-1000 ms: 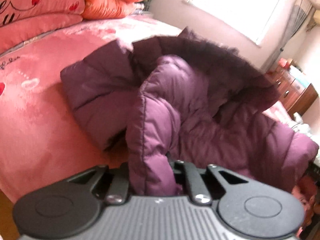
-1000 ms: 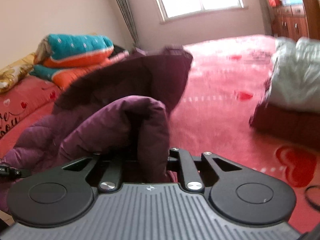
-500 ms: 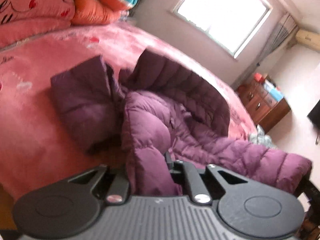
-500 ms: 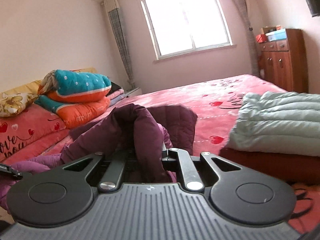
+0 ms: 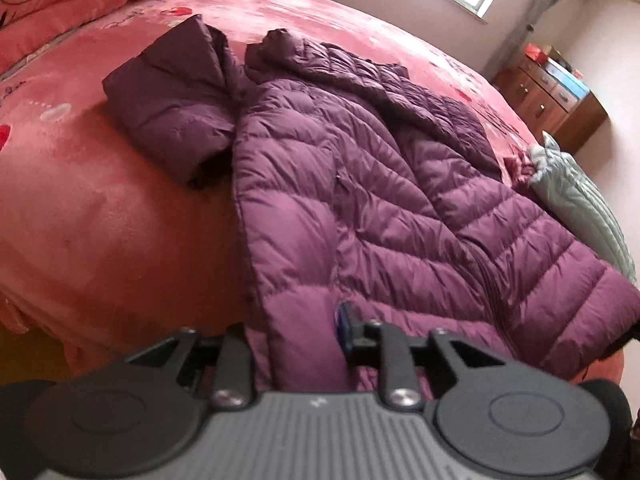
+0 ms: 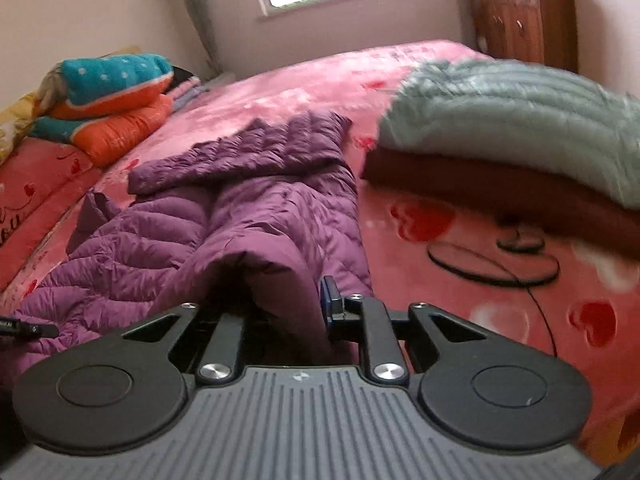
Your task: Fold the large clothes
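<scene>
The left gripper (image 5: 298,344) is clenched on the hem of the purple down jacket (image 5: 392,200); the fabric fills the gap between the fingers, hiding the left finger, while a blue pad (image 5: 345,326) of the right one shows at the cloth's edge. The right gripper (image 6: 286,312) likewise grasps a raised fold of the same jacket (image 6: 248,208), the cloth tenting up over the gap so the left finger is buried; only the blue pad (image 6: 327,300) on the right side is visible.

From the left wrist view the jacket runs from 6 o'clock up toward 12, lying flat on the pink bedspread (image 5: 100,208), its hood (image 5: 172,92) spread at about 11 o'clock. Its far right corner at 3 o'clock is cut off by the frame's dark edge. A pale green quilted garment (image 5: 580,208) lies just beside it at 3 o'clock, partly out of view.

In the right wrist view that green garment (image 6: 516,120) sits at 2 o'clock atop something dark red, blurred. A black cable (image 6: 492,264) loops on the bedspread at 3 o'clock. Folded teal-and-orange bedding (image 6: 108,96) is stacked at 10 o'clock, a wooden cabinet (image 6: 520,16) at 1 o'clock, its top smeared.
</scene>
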Tool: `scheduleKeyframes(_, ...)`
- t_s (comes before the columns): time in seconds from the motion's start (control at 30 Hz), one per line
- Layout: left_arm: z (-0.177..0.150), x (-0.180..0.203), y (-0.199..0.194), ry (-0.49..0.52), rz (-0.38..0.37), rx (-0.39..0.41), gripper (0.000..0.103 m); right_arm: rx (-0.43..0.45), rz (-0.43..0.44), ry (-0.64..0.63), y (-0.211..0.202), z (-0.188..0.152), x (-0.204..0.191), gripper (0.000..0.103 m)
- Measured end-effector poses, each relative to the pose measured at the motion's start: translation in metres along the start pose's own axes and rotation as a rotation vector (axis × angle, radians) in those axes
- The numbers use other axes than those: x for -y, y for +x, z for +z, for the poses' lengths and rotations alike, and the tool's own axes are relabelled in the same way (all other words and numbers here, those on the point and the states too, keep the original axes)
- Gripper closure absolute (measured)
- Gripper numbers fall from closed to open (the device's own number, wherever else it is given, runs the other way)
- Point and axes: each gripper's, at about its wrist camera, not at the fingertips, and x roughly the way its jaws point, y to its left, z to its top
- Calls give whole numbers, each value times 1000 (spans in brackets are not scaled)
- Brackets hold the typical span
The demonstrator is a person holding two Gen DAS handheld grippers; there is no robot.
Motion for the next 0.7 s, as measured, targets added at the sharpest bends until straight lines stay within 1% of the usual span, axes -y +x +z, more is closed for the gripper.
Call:
scheduleKeyframes(0.07, 0, 1, -9, 18, -2, -1, 68, -11, -19, 9, -5, 0, 3, 61)
scheduleKeyframes(0.1, -1, 3, -15, 32, 1, -1, 65, -7, -37, 10, -15, -4, -1, 46)
scheduleKeyframes(0.13, -2, 6, -22, 52, 4, 6, 59, 0, -51, 11, -21, -5, 0, 39)
scheduleKeyframes(0.17, -4, 7, -29, 72, 6, 13, 56, 3, -61, 13, -26, -8, -1, 39)
scheduleKeyframes(0.2, -5, 9, -36, 89, 9, 20, 54, 4, -73, 21, -31, -9, 0, 37)
scheduleKeyframes(0.23, -5, 11, -44, 106, 11, 24, 53, 3, -83, 30, -35, -10, 4, 33)
scheduleKeyframes(0.3, -5, 12, -56, 135, 19, 45, 51, 14, -107, 61, -49, -12, 16, 28)
scheduleKeyframes(0.4, 1, 21, -73, 191, 27, 98, 49, 76, -122, 122, -69, -9, 29, 25)
scheduleKeyframes(0.47, 6, 29, -76, 213, 1, 136, 47, 142, -113, 150, -79, 1, 29, 23)
scheduleKeyframes(0.5, 9, 33, -75, 223, -14, 154, 46, 172, -93, 157, -80, 3, 27, 21)
scheduleKeyframes(0.57, 16, 44, -65, 254, -20, 187, 45, 209, -37, 174, -76, 13, 21, 15)
scheduleKeyframes(0.6, 20, 48, -59, 266, -26, 203, 45, 214, 6, 184, -68, 17, 16, 13)
scheduleKeyframes(0.67, 27, 56, -42, 259, -39, 219, 45, 218, 61, 187, -49, 22, 4, 13)
scheduleKeyframes(0.7, 29, 61, -34, 262, -44, 226, 45, 220, 98, 163, -36, 22, -4, 13)
